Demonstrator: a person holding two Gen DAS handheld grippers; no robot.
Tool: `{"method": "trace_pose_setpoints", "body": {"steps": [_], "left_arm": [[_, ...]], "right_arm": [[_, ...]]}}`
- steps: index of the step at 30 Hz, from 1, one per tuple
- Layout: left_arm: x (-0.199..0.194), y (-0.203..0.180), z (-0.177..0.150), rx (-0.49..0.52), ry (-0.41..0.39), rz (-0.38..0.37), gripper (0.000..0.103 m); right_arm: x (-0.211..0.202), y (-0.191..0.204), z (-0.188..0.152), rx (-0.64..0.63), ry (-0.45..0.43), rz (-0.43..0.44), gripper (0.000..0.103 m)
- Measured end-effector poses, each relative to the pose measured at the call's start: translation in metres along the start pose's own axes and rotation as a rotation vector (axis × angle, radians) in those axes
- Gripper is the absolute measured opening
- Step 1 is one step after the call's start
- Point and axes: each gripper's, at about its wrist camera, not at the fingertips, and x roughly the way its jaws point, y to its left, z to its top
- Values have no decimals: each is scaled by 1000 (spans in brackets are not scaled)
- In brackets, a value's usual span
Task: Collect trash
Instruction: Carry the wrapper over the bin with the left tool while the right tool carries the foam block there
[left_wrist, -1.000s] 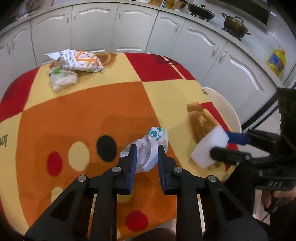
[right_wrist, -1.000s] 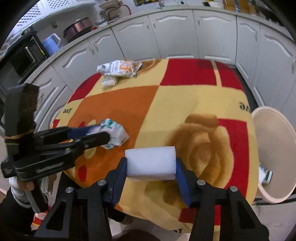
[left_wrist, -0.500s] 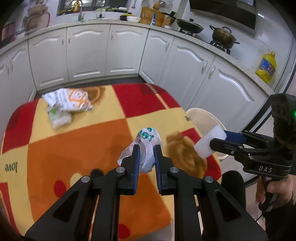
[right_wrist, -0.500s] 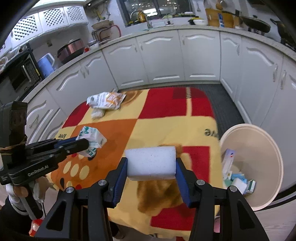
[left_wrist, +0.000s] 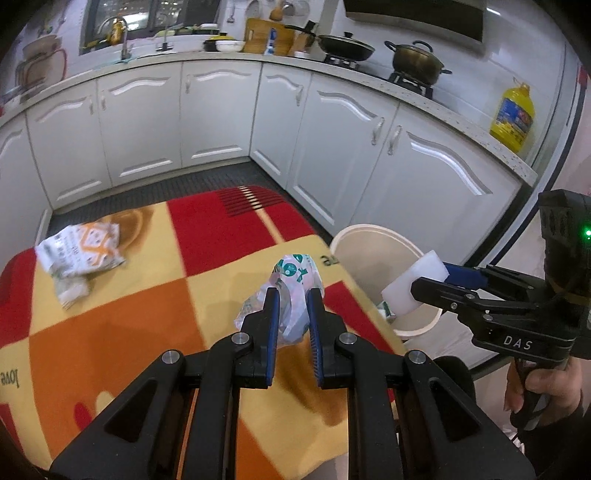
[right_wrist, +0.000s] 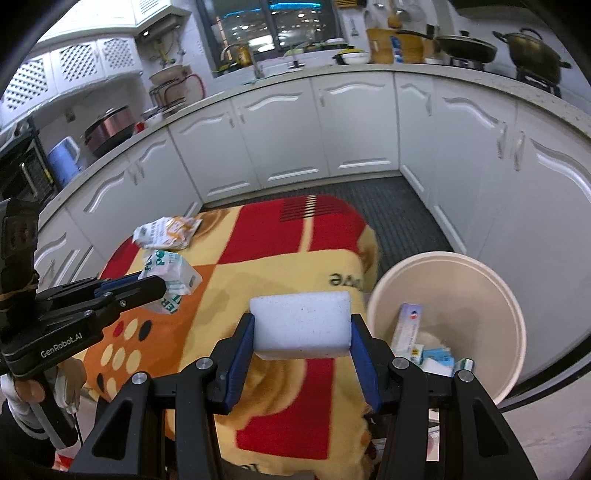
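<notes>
White cabinets curved around the back of the kitchen under a pale counter; on that counter a wok and a lidded pot sat on the stove toward one o'clock in the left wrist view, and a yellow oil jug stood at two o'clock; a table under a red, yellow and orange blanket filled the middle of both views; just beside its edge, at four o'clock in the right wrist view, stood a round cream bin, open-topped, holding a tall narrow carton leaning on its inner wall and a few small boxes at the bottom, too small to read; at the table's far corner, near ten o'clock, lay a crumpled orange-and-white snack bag on top of a smaller clear wrapper; the right gripper was clamped on a white foam block, its blue pads pressed to both ends, the block raised over the table edge next to the bin; the left gripper was nearly closed, pinching a crumpled white plastic bag with green print lifted off the blanket, with the bin beyond it at two o'clock; a bare hand gripped the right gripper's handle.
</notes>
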Motion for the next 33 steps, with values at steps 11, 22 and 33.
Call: {"method": "trace_pose_setpoints", "body": {"steps": [11, 22, 33], "left_arm": [[45, -40, 20, 35, 50, -66, 13], [97, -74, 31, 56, 115, -117, 13], [137, -94, 29, 59, 175, -146, 13]], "right_arm": [[-6, -60, -5, 100, -7, -67, 49], [-1, -110, -17, 181, 20, -127, 49], [17, -143, -29, 239, 67, -147, 49]]}}
